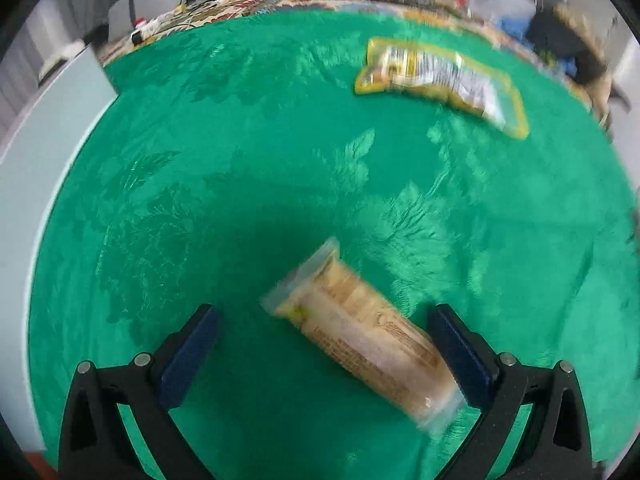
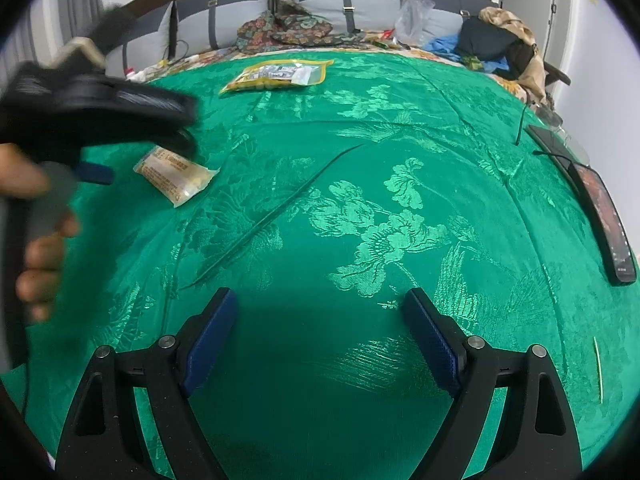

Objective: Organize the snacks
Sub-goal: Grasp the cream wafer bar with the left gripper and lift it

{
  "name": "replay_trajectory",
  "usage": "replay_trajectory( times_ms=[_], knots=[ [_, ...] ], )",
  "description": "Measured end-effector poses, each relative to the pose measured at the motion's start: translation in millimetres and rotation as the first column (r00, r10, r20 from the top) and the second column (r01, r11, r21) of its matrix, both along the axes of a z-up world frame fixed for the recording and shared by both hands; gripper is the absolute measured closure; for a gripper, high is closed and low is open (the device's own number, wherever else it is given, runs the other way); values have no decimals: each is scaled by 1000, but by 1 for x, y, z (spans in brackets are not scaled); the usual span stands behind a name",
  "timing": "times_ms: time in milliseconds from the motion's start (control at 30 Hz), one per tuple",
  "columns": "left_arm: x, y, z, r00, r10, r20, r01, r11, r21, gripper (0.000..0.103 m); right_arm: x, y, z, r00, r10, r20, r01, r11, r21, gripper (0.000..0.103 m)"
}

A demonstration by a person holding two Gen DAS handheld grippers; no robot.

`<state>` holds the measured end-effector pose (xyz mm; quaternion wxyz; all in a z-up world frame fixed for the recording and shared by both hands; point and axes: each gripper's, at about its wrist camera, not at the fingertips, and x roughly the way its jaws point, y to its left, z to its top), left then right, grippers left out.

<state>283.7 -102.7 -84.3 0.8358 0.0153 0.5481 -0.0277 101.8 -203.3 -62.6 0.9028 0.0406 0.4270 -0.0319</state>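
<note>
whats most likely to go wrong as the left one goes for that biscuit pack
1. The biscuit pack lies skewed between the open fingers of the left hand-held gripper, its near end close against one pad; closing now could pinch a corner and spin it out.
2. Its loose clear wrapper may slip or the biscuits may crack under a hard squeeze.
3. The green bedspread looks soft and could bunch up in the fingertips.

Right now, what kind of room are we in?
Most likely a bedroom. The green cover lies over what looks like a bed, with a padded headboard and cushions behind it and a heap of clothes at the far corner. Two snack packs lie on the cover.
</note>
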Motion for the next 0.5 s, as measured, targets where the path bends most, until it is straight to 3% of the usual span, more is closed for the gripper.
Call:
replay_trajectory(
  times_ms=[300, 433, 500],
  knots=[
    [-26, 64, 1, 998, -61, -9, 61, 998, -7, 0, 1, -4, 0, 1000, -2, 16, 1, 999, 36, 14],
    [-28, 69, 1, 992, -125, 0, 125, 992, -9, 1, 0, -4, 0, 1000, -2, 16, 1, 999, 36, 14],
    [-24, 61, 2, 986, -167, 24, 167, 986, -9, 7, 0, -4, 0, 1000, -2, 16, 1, 999, 36, 14]
  ],
)
